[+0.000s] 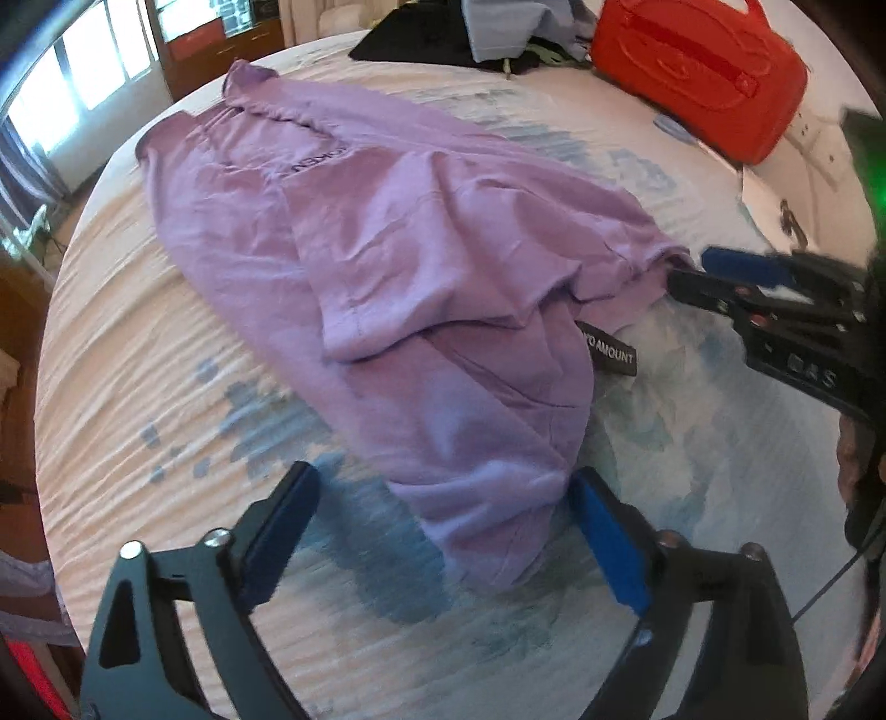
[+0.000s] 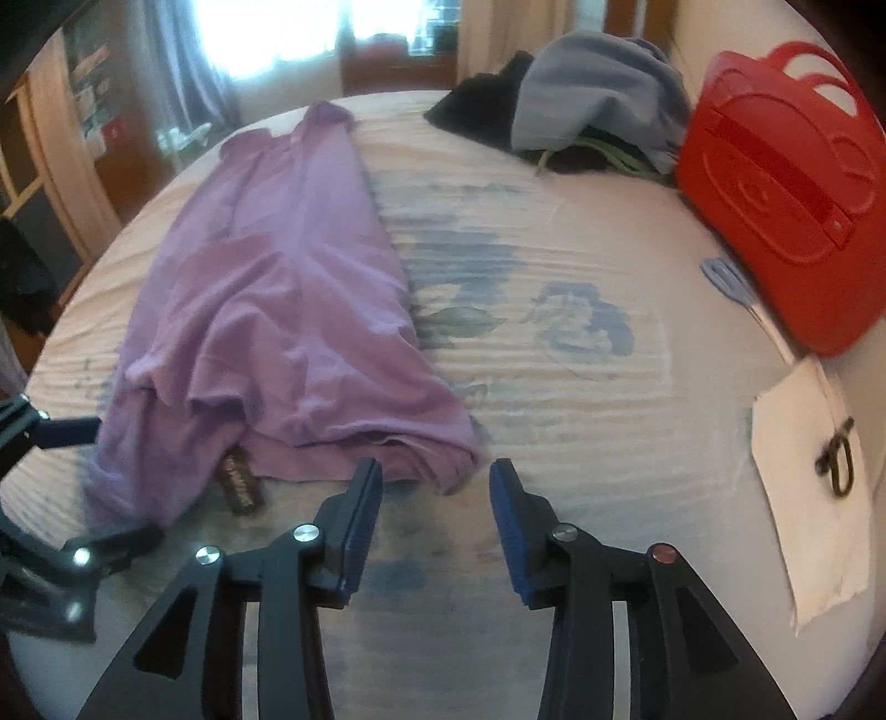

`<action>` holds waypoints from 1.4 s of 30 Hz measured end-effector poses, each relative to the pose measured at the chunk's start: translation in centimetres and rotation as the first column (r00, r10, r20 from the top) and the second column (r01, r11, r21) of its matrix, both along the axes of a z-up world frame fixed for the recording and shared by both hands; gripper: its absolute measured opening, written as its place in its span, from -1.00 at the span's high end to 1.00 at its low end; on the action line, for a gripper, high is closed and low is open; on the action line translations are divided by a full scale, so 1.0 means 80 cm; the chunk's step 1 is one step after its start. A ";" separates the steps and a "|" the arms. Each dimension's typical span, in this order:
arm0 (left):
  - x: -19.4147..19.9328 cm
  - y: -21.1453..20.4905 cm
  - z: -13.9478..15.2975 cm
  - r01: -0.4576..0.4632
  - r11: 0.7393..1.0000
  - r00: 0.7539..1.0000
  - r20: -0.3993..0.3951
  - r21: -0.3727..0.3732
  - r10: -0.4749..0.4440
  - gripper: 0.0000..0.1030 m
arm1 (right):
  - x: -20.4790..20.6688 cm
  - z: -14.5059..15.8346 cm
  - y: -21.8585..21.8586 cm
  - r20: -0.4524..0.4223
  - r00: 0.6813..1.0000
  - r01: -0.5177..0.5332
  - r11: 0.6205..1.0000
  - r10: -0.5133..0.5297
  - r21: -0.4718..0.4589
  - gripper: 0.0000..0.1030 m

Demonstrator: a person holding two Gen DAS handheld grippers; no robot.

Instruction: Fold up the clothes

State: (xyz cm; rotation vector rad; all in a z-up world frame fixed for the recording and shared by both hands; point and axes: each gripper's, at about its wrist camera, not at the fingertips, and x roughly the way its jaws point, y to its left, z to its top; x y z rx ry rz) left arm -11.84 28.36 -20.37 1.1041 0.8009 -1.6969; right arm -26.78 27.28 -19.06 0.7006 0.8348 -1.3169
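A purple T-shirt (image 1: 387, 266) lies lengthwise on the flowered bedspread (image 1: 138, 360), one side folded over its middle. A black label (image 1: 609, 354) sticks out at its near hem. My left gripper (image 1: 443, 520) is open wide just above the bed, and the shirt's near end lies loose between its fingers. In the right wrist view the shirt (image 2: 288, 310) runs away to the left. My right gripper (image 2: 437, 498) stands partly open with nothing between its pads, and the shirt's hem corner (image 2: 454, 459) is just ahead of the gap. The right gripper (image 1: 689, 267) shows at that corner; the left gripper (image 2: 97, 487) sits at the far left.
A red bag (image 2: 786, 194) stands at the right side of the bed. A pile of dark and grey-blue clothes (image 2: 581, 94) lies at the far end. A white sheet with a dark metal clip (image 2: 814, 459) rests near the right edge. Bright windows (image 2: 288, 27) and wooden furniture lie beyond.
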 end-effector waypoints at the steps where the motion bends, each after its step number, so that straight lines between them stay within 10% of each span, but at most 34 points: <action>1: -0.002 -0.002 -0.001 0.007 1.000 1.000 0.005 0.003 -0.007 -0.88 | 0.001 -0.003 -0.002 -0.003 1.000 -0.005 1.000 0.005 -0.004 0.21; 5: -0.006 -0.011 0.004 0.035 0.999 0.999 0.015 0.033 -0.035 -0.72 | -0.002 -0.009 -0.012 0.015 1.000 -0.008 1.000 0.009 -0.006 0.29; 7: -0.004 -0.014 0.014 0.057 0.998 0.998 0.003 0.005 -0.057 0.51 | -0.002 -0.007 -0.014 0.024 1.000 -0.006 1.000 0.006 0.011 0.74; 10: 0.001 -0.023 0.025 0.077 0.997 0.997 -0.004 -0.009 -0.077 0.79 | 0.006 -0.002 -0.013 0.012 1.000 -0.003 1.000 0.003 0.028 0.82; 23: 0.112 -0.140 0.151 0.018 0.968 0.994 -0.096 -0.250 -0.043 0.80 | 0.072 0.118 -0.100 0.060 0.998 -0.008 0.983 0.019 -0.181 0.82; 39: 0.234 -0.463 0.078 -0.182 0.975 0.977 -0.140 -0.125 0.164 0.80 | 0.176 0.070 -0.500 0.145 0.974 -0.152 0.976 0.175 -0.157 0.82; 42: 0.251 -0.486 0.067 -0.203 0.975 0.968 -0.170 -0.096 0.185 0.33 | 0.184 0.055 -0.537 0.206 0.963 -0.151 0.981 0.173 -0.120 0.51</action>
